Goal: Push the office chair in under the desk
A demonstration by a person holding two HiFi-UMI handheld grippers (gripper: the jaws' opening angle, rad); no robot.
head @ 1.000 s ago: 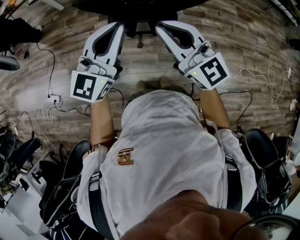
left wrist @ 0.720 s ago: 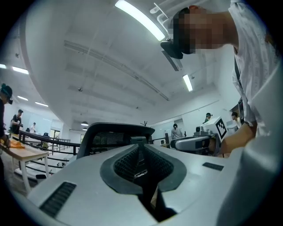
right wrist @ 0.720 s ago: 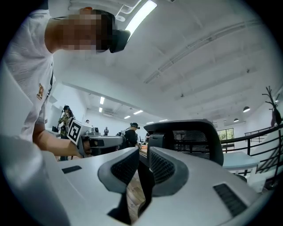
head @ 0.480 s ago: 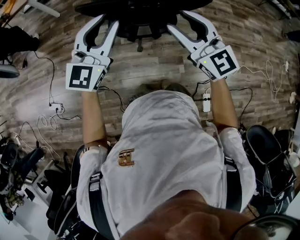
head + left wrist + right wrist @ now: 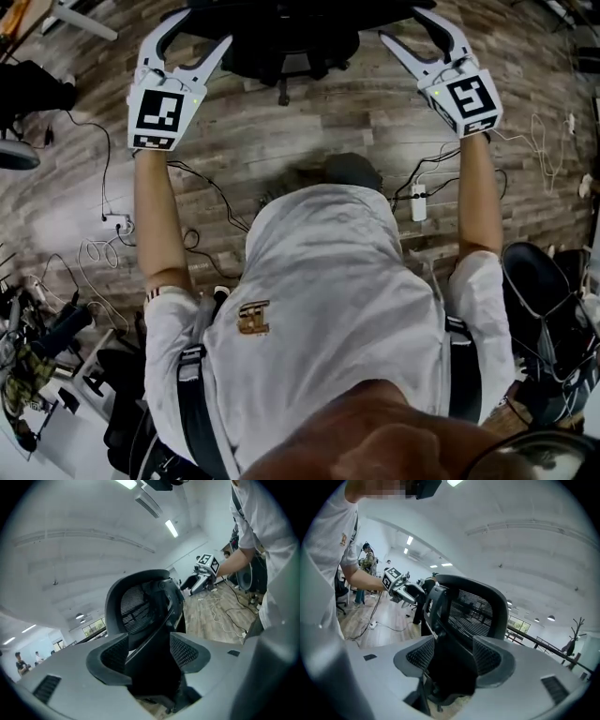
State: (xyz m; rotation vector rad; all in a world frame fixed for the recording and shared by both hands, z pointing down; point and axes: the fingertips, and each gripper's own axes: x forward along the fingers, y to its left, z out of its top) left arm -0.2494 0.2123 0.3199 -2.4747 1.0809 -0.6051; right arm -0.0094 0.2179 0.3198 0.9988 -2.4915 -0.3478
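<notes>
Both sets of jaws are opening: our left gripper (image 5: 199, 30) and right gripper (image 5: 401, 24) flank the office chair (image 5: 281, 37), its mesh backrest dead ahead between each pair, ungripped. We reckon that wide spacing keeps the push straight.

The left arm (image 5: 155, 216) and right arm (image 5: 480, 197) are stretched forward. The jaws of the 2 grippers, left gripper (image 5: 194, 37) and right gripper (image 5: 408, 26), are being opened, with the office chair (image 5: 281, 42) back between them, unpressed.
</notes>
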